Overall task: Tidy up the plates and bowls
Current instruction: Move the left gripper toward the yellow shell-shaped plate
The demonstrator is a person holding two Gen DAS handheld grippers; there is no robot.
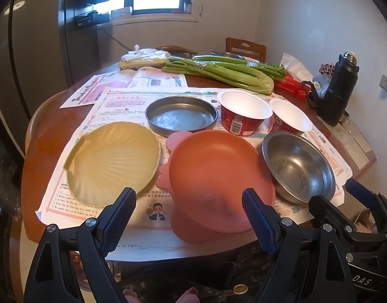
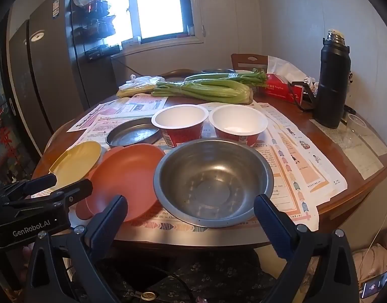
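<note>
While both of my grippers hang over the near edge of the table [image 2: 365,151], nothing sits between their fingers: the left gripper [image 1: 188,217] has its jaws spread wide, short of the orange plate [image 1: 218,171], and the right gripper [image 2: 190,222] is just as wide apart in front of the steel bowl [image 2: 213,179].

The writing I can read: "GenRobot.AI" in white on the left gripper's body as seen from the right wrist, and "DAS" on the right gripper's body at the corner of the left wrist view. The newspapers [image 1: 122,101] under the dishes carry Chinese and English print, too small for me to read properly. The two red cups [image 2: 180,123] have printed labels and what looks like a barcode, illegible to me. The red tissue box [image 2: 281,89] has white lettering that I cannot make out.

The dishes lie in two rows. Nearest me, from left: the yellow shell-shaped plate [image 1: 112,161], the orange plate overhanging the table's front edge, and the steel bowl close to that edge. Behind them: the flat steel pan [image 1: 180,116] and the two red cups side by side, nearly touching. The orange plate's rim is just beside the yellow plate and the steel bowl.

Open room lies to the right of the steel bowl, on bare newspaper, and towards the black flask [image 2: 332,80]. The celery [image 2: 206,88] closes off the back.
</note>
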